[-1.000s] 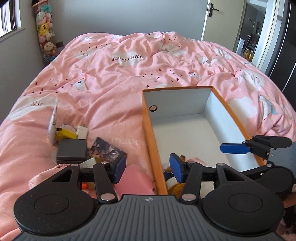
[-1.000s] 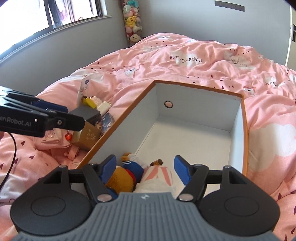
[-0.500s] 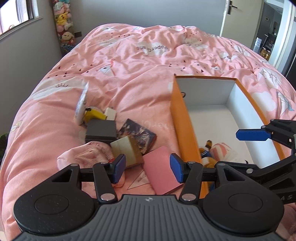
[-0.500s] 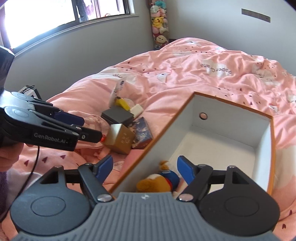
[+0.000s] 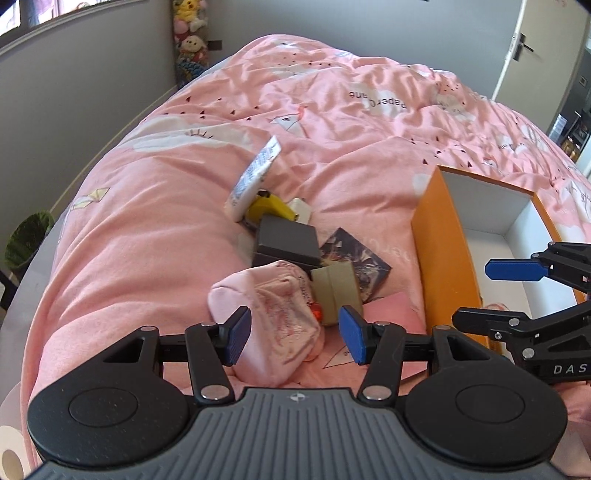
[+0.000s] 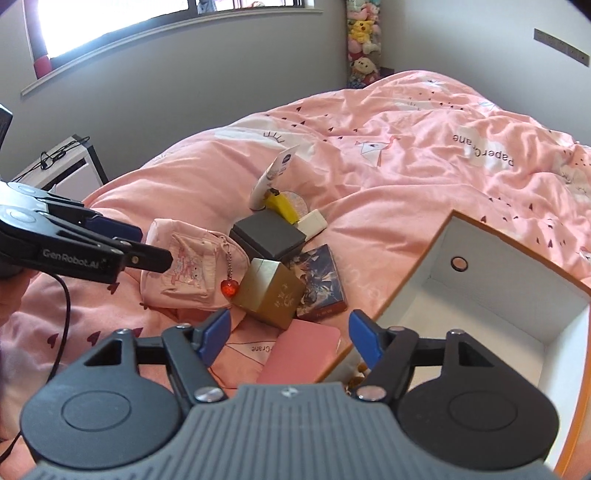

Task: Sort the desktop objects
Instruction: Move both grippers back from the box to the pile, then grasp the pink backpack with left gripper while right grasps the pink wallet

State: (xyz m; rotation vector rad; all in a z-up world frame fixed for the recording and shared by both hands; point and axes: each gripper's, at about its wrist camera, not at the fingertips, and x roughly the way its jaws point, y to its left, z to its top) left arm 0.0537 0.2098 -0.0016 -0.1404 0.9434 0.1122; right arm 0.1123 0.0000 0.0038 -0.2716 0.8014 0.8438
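Observation:
A pile of objects lies on the pink bed left of an orange box (image 5: pixel 439 236) with white inside (image 6: pixel 491 295). The pile holds a pink pouch (image 5: pixel 273 317) (image 6: pixel 184 269) with a red heart charm (image 6: pixel 228 288), a gold box (image 5: pixel 334 288) (image 6: pixel 273 291), a dark grey box (image 5: pixel 288 242) (image 6: pixel 267 236), a patterned card box (image 6: pixel 321 284), a pink flat case (image 6: pixel 299 354), a yellow item (image 6: pixel 280 205), a white block (image 6: pixel 313 222) and a white tube (image 5: pixel 255 173) (image 6: pixel 275 173). My left gripper (image 5: pixel 295 334) is open, just above the pouch. My right gripper (image 6: pixel 290 336) is open and empty over the pink case.
The box's far wall has a round hole (image 6: pixel 459 263). Stuffed toys (image 6: pixel 362 33) hang in the far corner. A green bin (image 5: pixel 27 240) and a small table (image 6: pixel 62 162) stand left of the bed. A door (image 5: pixel 532 48) is at the far right.
Both grippers swung left, away from the box interior toward the pile. The left gripper came in low over the pink pouch. Both stayed open and empty.

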